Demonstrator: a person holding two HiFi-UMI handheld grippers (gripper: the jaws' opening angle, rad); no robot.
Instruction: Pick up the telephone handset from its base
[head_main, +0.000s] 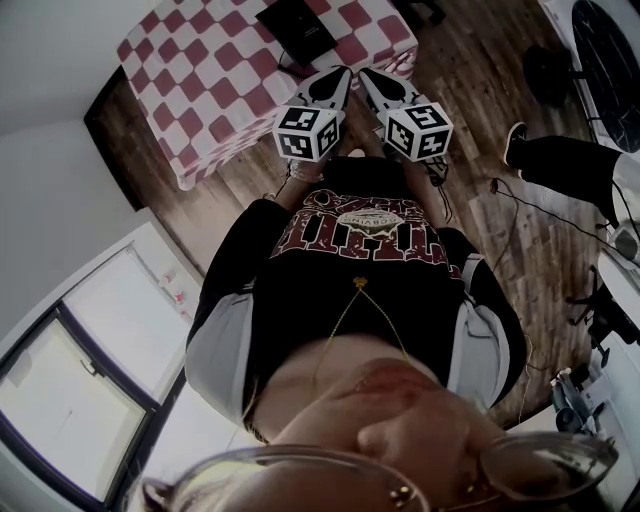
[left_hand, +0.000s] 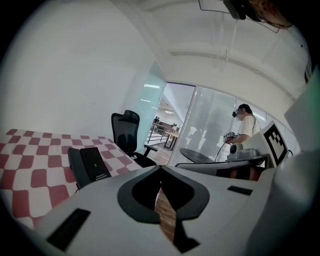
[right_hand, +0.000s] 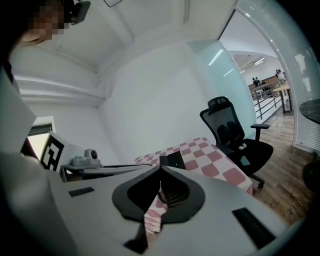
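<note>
With the left hand-held gripper (head_main: 338, 78) and right hand-held gripper (head_main: 372, 80) both sitting closed and empty, I'd be opening one while nearing the black boxy telephone (head_main: 297, 28) at 12 o'clock.

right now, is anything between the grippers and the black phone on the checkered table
Nothing visible does. The left gripper and right gripper, both shut and empty, are held side by side at the near edge of the checkered cloth, and only bare cloth lies between them and the black telephone.
</note>
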